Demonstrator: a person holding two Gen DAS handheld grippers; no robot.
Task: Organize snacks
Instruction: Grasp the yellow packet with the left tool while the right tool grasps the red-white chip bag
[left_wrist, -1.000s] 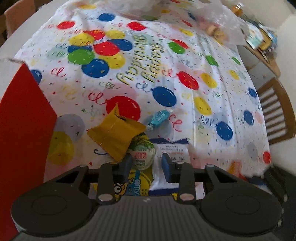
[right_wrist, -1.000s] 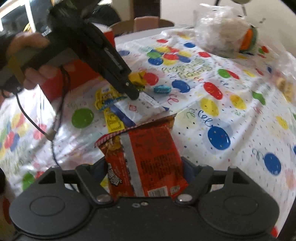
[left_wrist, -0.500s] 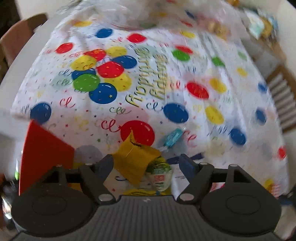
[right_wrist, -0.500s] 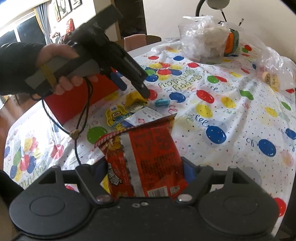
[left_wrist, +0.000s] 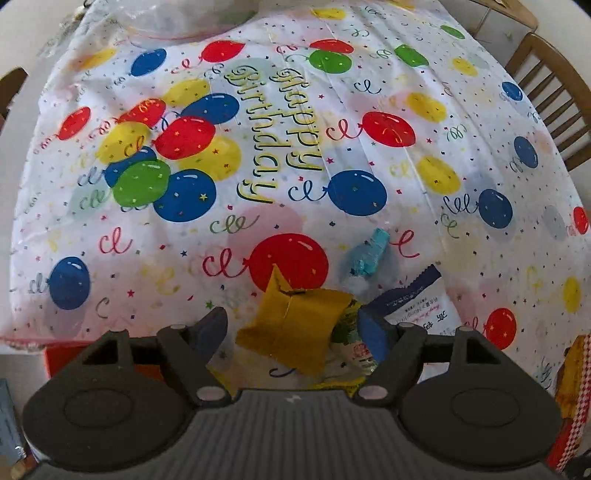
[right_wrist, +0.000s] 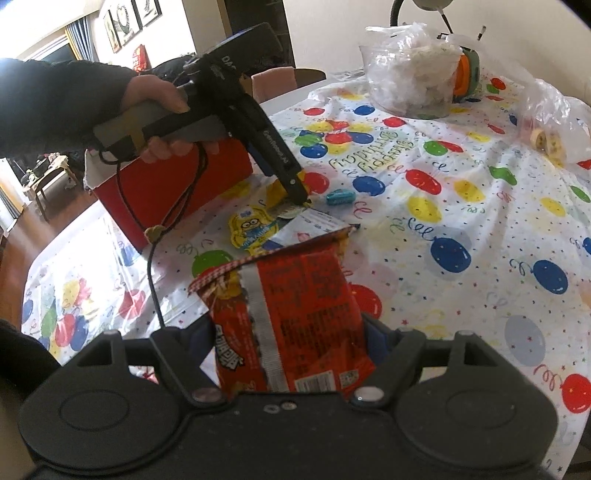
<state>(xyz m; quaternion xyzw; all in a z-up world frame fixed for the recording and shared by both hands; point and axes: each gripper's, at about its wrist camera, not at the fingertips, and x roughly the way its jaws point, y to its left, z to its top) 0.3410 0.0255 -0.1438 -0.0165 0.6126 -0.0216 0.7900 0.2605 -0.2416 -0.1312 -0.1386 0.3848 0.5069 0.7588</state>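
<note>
The right gripper (right_wrist: 291, 354) pinches the red snack bag (right_wrist: 295, 314) at its bottom end, above the near edge of the tablecloth (right_wrist: 480, 258); the bag looks light, puffy and crinkly, so a hard squeeze could crush what is inside; hold it by a flat sealed end. Further in, the left gripper (left_wrist: 295, 328) is spread wide and holds nothing; the yellow wrapper (left_wrist: 295, 325) and a small cup snack (left_wrist: 351, 339) lie between its fingers, next to the white packet (left_wrist: 417, 302); both look tiny, light and slippery. The red box (right_wrist: 173, 192) waits by the left edge.
</note>
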